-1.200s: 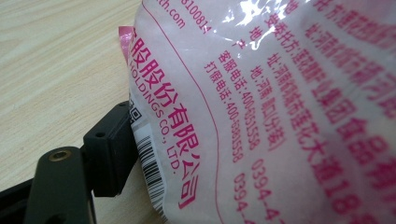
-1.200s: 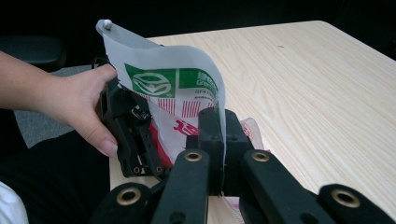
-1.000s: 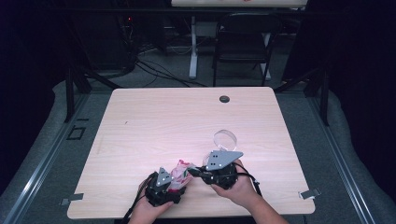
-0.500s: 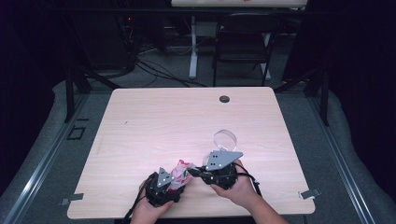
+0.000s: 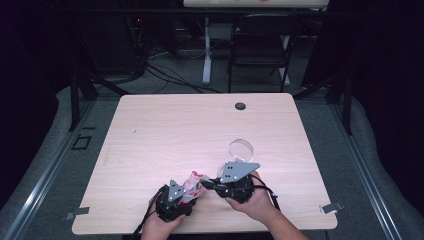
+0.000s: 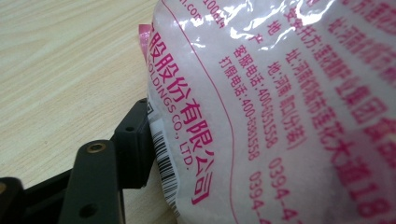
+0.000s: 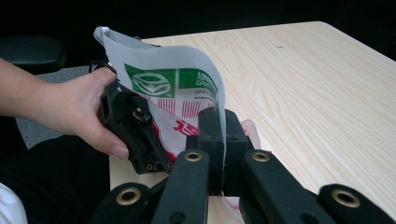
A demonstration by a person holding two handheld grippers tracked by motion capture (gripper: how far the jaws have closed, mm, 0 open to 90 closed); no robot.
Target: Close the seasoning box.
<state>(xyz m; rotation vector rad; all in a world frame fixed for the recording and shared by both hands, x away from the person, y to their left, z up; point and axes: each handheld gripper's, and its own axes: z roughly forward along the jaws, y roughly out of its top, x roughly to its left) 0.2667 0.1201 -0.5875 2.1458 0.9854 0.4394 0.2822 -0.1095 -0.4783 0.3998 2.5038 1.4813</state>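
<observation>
Bag (image 5: pixel 192 182) of white granules, clear plastic w/ pink print, sits at the near edge of the table (image 5: pixel 165 130), between both grippers, lifted partly off the wood. Right gripper (image 7: pixel 219 135) is clamped tight on the bag's flat top edge; in the right gripper view its two jaws meet on the film w/ no gap. Left gripper (image 5: pixel 175 197) is at the bag's other side, body of the bag bulging across the left gripper view; one black jaw lies against the barcode side, the other jaw is hidden behind the bag.

Change: left jaws have just been closing, w/ the bag between them. Can't tell yet if both pads press on it, so I'd read it as closing in, not a firm grip. Hands themselves sit where they were vs the earlier high views, bag too.

Meaning, as I judge it: left is taking a second hold so the bag can be pulled or torn open against the right's pinch. A clear round dish (image 5: pixel 241 148) waits just beyond the right gripper, prob. where the contents go.
</observation>
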